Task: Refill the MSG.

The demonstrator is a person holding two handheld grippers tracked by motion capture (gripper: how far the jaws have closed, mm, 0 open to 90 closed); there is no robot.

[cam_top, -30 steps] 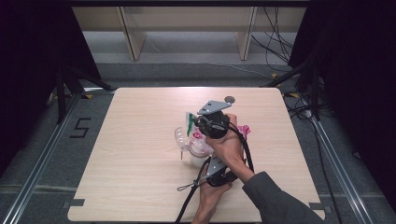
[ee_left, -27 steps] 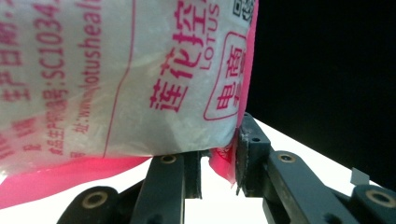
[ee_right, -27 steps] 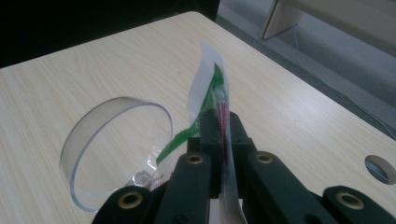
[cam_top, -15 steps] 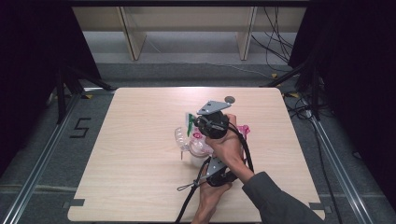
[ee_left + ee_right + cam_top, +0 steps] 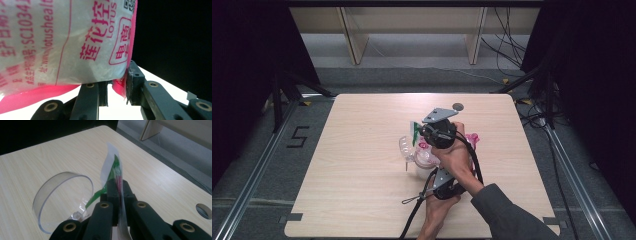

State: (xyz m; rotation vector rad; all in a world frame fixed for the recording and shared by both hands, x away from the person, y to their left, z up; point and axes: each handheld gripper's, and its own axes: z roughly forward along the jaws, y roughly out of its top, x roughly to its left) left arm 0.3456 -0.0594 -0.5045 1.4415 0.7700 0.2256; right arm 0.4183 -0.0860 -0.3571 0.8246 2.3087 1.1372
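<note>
A white plastic bag [image 5: 62, 42] with pink print and a pink lower edge hangs close in front of the left gripper view. Its bottom corner sits between the jaws of my left gripper [image 5: 117, 86], which is shut on it. My right gripper [image 5: 118, 185] is shut on a thin clear wrapper strip [image 5: 111, 162] with green and pink marks, which stands up from its tips. A clear round plastic container [image 5: 62, 200] rests on the table just beside those tips. In the high view both hands meet at the table's middle, the right gripper [image 5: 422, 134] above the container [image 5: 404, 149].
The light wooden table [image 5: 362, 200] has open surface on every side of the hands. A small round hole [image 5: 457, 106] lies near its far edge. Black cables [image 5: 417, 205] trail from the grippers toward the near edge. Dark curtains flank the table.
</note>
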